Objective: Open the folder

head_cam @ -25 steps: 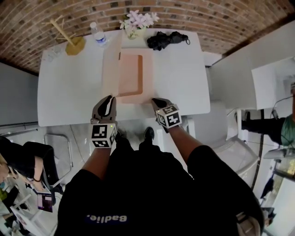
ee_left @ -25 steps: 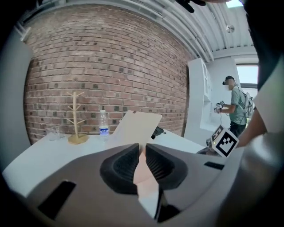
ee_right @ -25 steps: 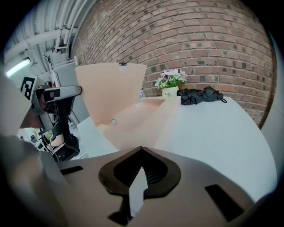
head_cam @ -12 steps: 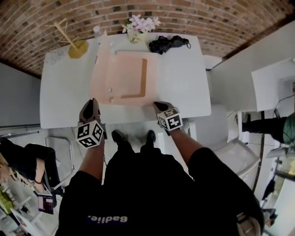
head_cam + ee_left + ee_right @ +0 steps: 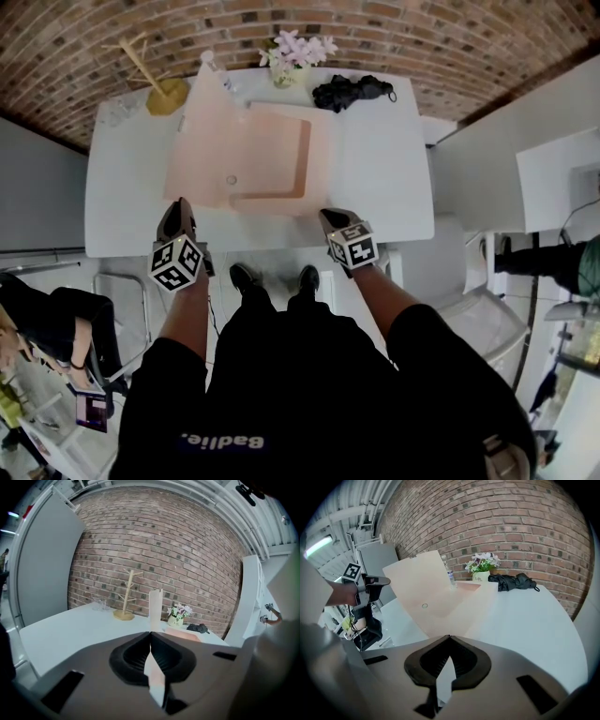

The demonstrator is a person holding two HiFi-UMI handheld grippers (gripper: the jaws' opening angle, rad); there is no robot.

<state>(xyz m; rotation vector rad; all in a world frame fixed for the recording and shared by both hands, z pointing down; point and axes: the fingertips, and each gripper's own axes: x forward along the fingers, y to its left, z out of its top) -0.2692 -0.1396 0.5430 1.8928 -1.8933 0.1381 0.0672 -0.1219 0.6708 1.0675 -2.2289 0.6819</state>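
A pale pink translucent folder (image 5: pixel 277 159) lies on the white table (image 5: pixel 380 183). Its cover (image 5: pixel 208 141) is swung over to the left and held slanting above the table, with a snap button (image 5: pixel 232 180) showing on it. My left gripper (image 5: pixel 176 208) grips the cover's near left corner; its jaws have just been closing, and in the left gripper view (image 5: pixel 150 634) the sheet's edge sits pinched between them. My right gripper (image 5: pixel 330 217) is shut on the folder's near right edge. In the right gripper view (image 5: pixel 449 638), a pale sheet sits between the pads and the raised cover (image 5: pixel 426 592) shows ahead.
Along the table's far edge stand a wooden branch stand (image 5: pixel 159 86), a water bottle (image 5: pixel 208 62) half hidden by the cover, a pot of flowers (image 5: pixel 296 58) and a black bundle (image 5: pixel 352 91). A brick wall lies behind. A person's legs and shoes are below the near edge.
The cover has swung from nearly upright over to the left, opening the folder. My left gripper moved left with it. The right gripper stayed at the near right edge.
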